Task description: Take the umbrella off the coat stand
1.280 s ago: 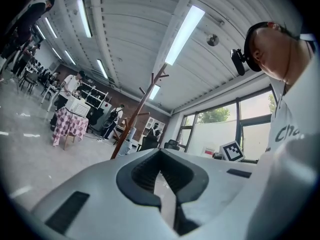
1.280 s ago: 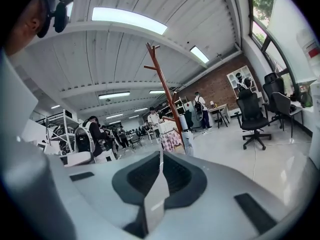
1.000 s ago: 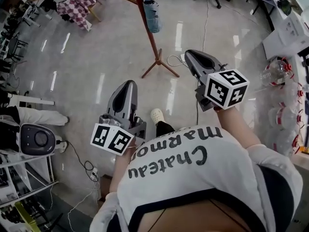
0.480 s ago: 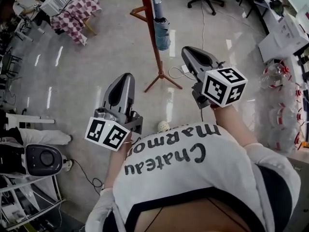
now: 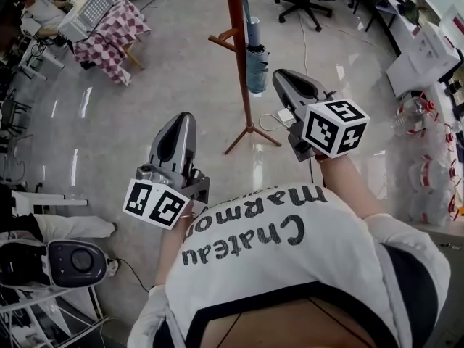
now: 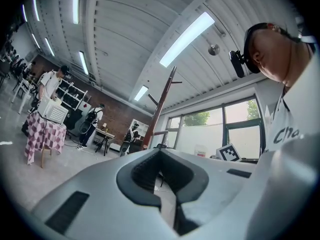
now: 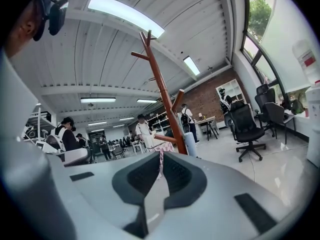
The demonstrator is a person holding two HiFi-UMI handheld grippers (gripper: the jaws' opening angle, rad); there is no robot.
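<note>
Umbrella [image 5: 254, 58] on coat stand [image 5: 237, 42], just beyond fingers [image 5: 288, 85] of right gripper [image 5: 280, 77]

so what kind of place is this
Probably an open-plan office or lab workspace: a swivel office chair, a desk by a brick wall, and strip lights overhead.

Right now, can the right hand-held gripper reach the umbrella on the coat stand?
Probably: the umbrella hangs on the right hand-held gripper's side of the coat stand, nothing between; its jaws are shut.
</note>
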